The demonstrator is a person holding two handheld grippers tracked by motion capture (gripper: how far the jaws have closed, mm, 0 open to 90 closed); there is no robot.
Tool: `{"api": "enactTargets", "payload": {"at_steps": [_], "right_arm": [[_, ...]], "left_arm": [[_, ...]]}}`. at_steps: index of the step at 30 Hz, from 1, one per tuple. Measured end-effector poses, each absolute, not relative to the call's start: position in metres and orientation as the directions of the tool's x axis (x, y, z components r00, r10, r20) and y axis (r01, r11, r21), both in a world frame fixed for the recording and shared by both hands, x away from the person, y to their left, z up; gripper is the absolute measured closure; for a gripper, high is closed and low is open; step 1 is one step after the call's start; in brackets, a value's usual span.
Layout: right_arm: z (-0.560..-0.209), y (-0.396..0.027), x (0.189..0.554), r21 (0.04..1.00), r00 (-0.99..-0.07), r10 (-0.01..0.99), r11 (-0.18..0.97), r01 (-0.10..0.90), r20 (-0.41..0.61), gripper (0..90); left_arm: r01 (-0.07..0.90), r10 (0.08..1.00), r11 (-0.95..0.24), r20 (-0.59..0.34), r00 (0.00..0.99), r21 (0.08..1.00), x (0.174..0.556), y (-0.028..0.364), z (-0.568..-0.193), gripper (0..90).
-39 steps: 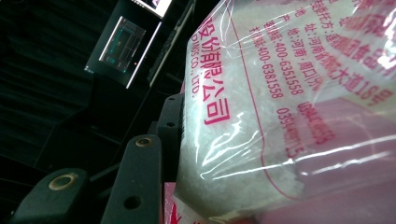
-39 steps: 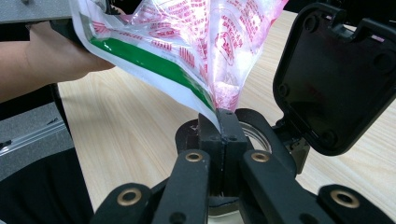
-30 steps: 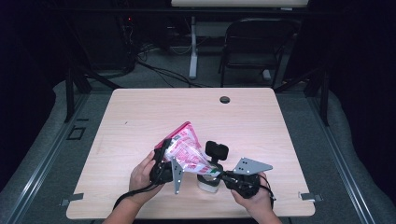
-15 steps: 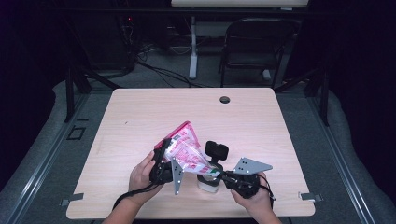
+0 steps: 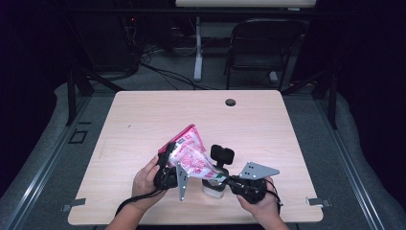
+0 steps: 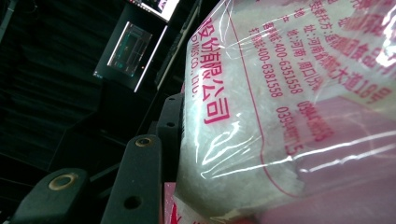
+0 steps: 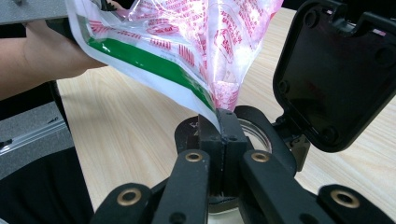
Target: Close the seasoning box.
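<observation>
- Tilting over a glass jar [image 5: 213, 186] near the front edge of the tabletop [image 5: 143, 120], a pink-and-white printed bag [image 5: 189, 153] is held up between the two grippers.
- The bag's upper body is clamped by the left gripper [image 5: 168, 173], whose jaws are spread partway and pressed against the plastic; in the left gripper view, white granules are seen through the clear film of the bag [image 6: 280, 116].
- The bag's lowest corner, edged with a green stripe [image 7: 154, 65], is pinched by the right gripper [image 7: 219, 135], its jaws pressed together on the thin film.
- That pinched corner is placed directly above the jar's open mouth [image 7: 254, 133], just beside the rim.
- A black hinged lid [image 7: 334, 70] is seen standing upright at the far side of the jar.
- The left hand [image 5: 143, 181] and the right hand [image 5: 261, 206] are kept close together at the near edge of the tabletop.
</observation>
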State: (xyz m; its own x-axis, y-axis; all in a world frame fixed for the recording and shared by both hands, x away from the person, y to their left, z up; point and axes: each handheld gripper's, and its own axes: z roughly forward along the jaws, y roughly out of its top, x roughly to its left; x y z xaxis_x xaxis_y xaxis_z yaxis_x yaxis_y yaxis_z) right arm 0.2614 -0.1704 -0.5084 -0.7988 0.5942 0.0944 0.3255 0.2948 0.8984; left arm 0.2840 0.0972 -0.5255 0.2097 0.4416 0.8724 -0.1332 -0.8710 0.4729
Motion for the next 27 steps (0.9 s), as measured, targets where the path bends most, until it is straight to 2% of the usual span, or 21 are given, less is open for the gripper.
{"api": "enactTargets", "payload": {"at_steps": [27], "right_arm": [[-0.5103, -0.1712, 0.2605, 0.896, -0.794, 0.601, 0.296, 0.33, 0.094, 90.0]], "left_arm": [[-0.153, 0.422, -0.88, 0.889, 0.178, 0.449, 0.2818, 0.0944, -0.5244, 63.8]]}}
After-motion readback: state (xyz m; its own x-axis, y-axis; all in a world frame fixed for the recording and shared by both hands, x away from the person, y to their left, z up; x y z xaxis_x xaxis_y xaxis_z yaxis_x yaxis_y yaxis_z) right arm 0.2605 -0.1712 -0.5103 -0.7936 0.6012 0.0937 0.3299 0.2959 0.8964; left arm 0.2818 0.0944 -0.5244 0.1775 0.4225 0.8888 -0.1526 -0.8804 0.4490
